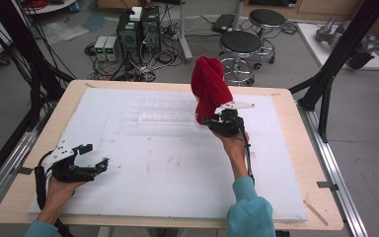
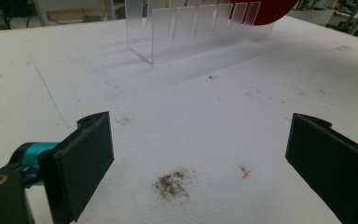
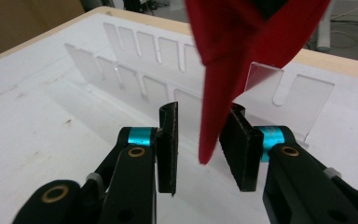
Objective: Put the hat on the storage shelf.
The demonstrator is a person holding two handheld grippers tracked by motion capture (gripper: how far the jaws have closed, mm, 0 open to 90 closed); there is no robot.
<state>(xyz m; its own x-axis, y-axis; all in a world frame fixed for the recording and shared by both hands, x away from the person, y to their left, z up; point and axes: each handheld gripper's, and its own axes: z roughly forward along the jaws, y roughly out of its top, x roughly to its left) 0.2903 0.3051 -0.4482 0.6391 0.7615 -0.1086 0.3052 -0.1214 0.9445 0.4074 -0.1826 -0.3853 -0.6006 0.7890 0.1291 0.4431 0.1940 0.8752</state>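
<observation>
A red plate-shaped thing stands on edge at the right end of a clear slotted rack at the back of the white board. My right gripper sits just below it. In the right gripper view the red thing hangs down between the jaws of my right gripper. The jaws stand apart, with a gap at the left pad. The rack stands behind. My left gripper rests near the board's front left, open and empty. Its view shows the rack and the red edge far off.
The white foam board covers most of the wooden table and bears a few dirt smudges. Black frame posts stand at the table's right and left. Stools and computer boxes are on the floor beyond.
</observation>
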